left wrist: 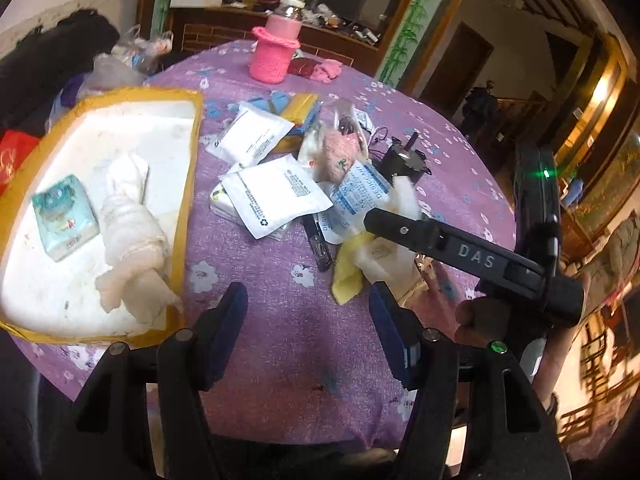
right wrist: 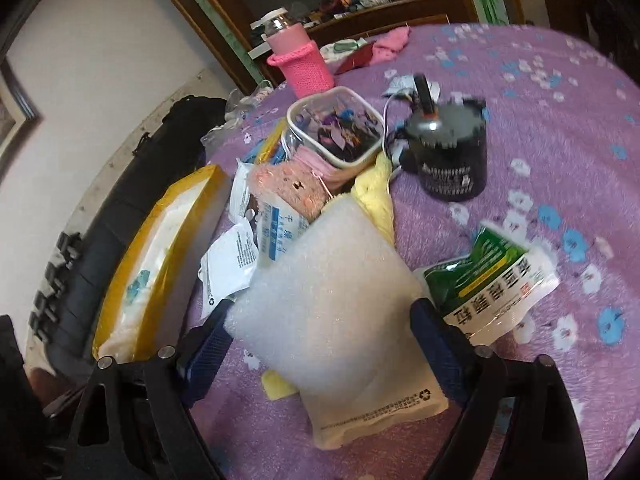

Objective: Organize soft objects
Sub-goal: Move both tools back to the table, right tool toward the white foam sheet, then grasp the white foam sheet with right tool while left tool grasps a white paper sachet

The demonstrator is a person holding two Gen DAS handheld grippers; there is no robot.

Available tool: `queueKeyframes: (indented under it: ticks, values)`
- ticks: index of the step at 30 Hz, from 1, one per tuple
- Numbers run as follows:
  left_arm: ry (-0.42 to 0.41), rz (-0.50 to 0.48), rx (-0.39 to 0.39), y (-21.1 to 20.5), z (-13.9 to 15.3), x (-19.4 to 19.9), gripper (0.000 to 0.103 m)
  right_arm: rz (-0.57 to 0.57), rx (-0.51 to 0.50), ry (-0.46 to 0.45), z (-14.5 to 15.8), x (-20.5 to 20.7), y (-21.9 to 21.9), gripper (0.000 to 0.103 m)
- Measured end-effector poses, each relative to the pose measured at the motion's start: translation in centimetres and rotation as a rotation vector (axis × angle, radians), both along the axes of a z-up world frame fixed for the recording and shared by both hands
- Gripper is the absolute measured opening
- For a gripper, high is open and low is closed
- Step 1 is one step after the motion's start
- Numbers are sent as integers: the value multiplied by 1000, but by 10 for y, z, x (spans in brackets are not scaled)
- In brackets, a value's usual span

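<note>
A white foam box (left wrist: 132, 116) with yellow tape rim sits at the table's left; in it lie a rolled white cloth (left wrist: 132, 232) and a teal tissue pack (left wrist: 64, 216). My left gripper (left wrist: 308, 320) is open and empty above the purple tablecloth, right of the box. A heap of white packets (left wrist: 276, 196), a pink plush (left wrist: 340, 156) and a yellow cloth (left wrist: 346, 280) lies in the middle. My right gripper (right wrist: 324, 324) has its fingers on both sides of a white bubble-wrap sheet (right wrist: 328, 280), touching it, over a beige pouch (right wrist: 376, 412). The box also shows in the right wrist view (right wrist: 160, 248).
A pink knit-covered bottle (left wrist: 276, 48) stands at the far edge. A black cylindrical motor (right wrist: 452, 152) and a clear container of small items (right wrist: 340, 128) stand behind the heap. A green-and-white pouch (right wrist: 488, 280) lies to the right. A dark bag (right wrist: 120, 200) lies beyond the box.
</note>
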State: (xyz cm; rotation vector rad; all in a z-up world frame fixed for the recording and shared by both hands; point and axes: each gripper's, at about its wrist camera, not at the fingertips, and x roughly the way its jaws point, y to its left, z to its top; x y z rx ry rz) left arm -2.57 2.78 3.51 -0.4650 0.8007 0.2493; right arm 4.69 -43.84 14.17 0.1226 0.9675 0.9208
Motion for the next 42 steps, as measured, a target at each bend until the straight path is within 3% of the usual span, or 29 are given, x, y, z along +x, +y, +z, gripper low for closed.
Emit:
queueKeyframes:
  ticks: [4,6,9,11,15,20,22,24,25,26,27,33,35,37,38,40,41,42]
  values:
    - [7,-9,-14,3,-2,6,62,-34,80,39,5,10,-28,52]
    - [12,-10,12,3,-2,12,62,-59,94,38,3,12,-45,35]
    - [18,-11,46,7,0,26,62,-74,146,53,-6,17,-66,23]
    - [44,-11,108,8,-2,40,62,-84,168,76,-14,22,-75,20]
    - [149,10,319,3,-15,76,62,-95,171,49,-19,25,-76,20]
    - [195,-99,407,-12,-36,106,62,-83,126,-31,-14,16,-79,20]
    - [197,-63,469,-11,-39,110,58,-77,131,-28,-13,14,-82,20]
    - [185,-48,451,-6,-37,106,31,-79,140,-29,-12,14,-87,20]
    - [172,-32,439,-2,-34,103,23,-79,140,-28,-12,14,-90,20]
    - [157,-27,408,2,-30,100,8,-72,139,-28,-12,13,-90,20]
    - [133,-19,355,9,-25,96,2,-69,138,-31,-12,13,-93,20]
    - [-90,-5,49,32,4,51,1,-58,152,-69,-2,8,-79,19]
    - [-143,40,67,36,11,36,1,-56,140,-75,-3,6,-78,19]
    - [-128,45,69,39,12,35,2,-55,129,-81,-3,5,-76,19]
    - [-128,37,42,42,11,38,6,-56,125,-85,-2,3,-76,19]
    - [-60,41,16,51,5,51,29,-55,119,-93,-2,2,-75,19]
    - [-16,44,23,56,3,62,60,-54,119,-96,-1,1,-75,19]
    - [8,45,23,60,0,69,74,-54,119,-99,-1,0,-75,19]
